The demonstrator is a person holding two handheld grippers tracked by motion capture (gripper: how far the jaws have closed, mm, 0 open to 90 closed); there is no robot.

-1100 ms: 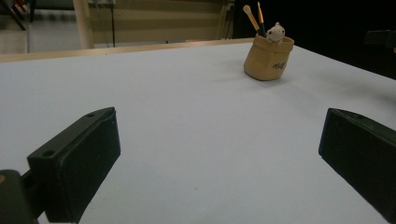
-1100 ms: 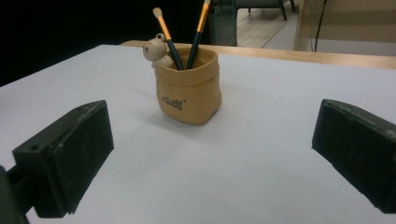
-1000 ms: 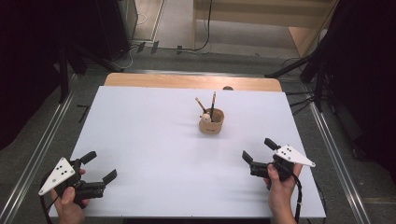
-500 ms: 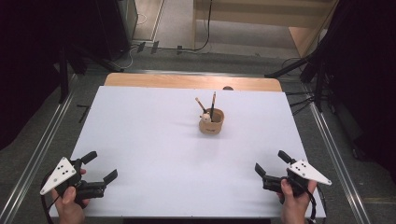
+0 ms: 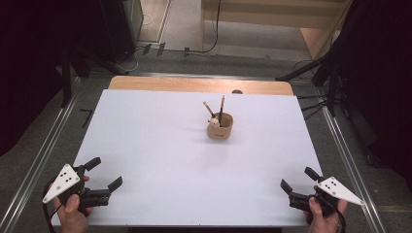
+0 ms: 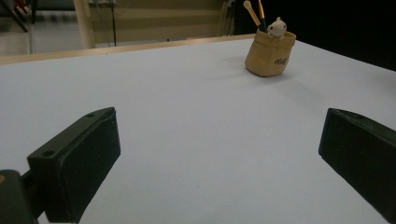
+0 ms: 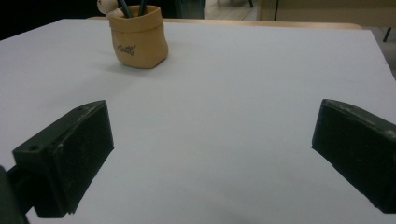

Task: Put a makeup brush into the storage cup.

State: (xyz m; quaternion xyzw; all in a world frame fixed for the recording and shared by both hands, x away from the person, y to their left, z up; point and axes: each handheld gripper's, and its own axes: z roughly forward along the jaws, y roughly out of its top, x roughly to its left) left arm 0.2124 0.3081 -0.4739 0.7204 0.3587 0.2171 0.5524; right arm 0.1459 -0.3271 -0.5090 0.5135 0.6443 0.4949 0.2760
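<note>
I held both tongs wide and empty, left gripper (image 5: 104, 174) and right gripper (image 5: 297, 182) low at my edge; the holder (image 5: 220, 127) stood well ahead between them, probably finished.

We see the right gripper (image 7: 212, 154) low over the white table (image 7: 243, 84), jaws wide apart, nothing between them. A tan pouch-shaped holder (image 7: 138, 39) stands far ahead at upper left, dark pens (image 7: 141, 8) sticking out.
</note>
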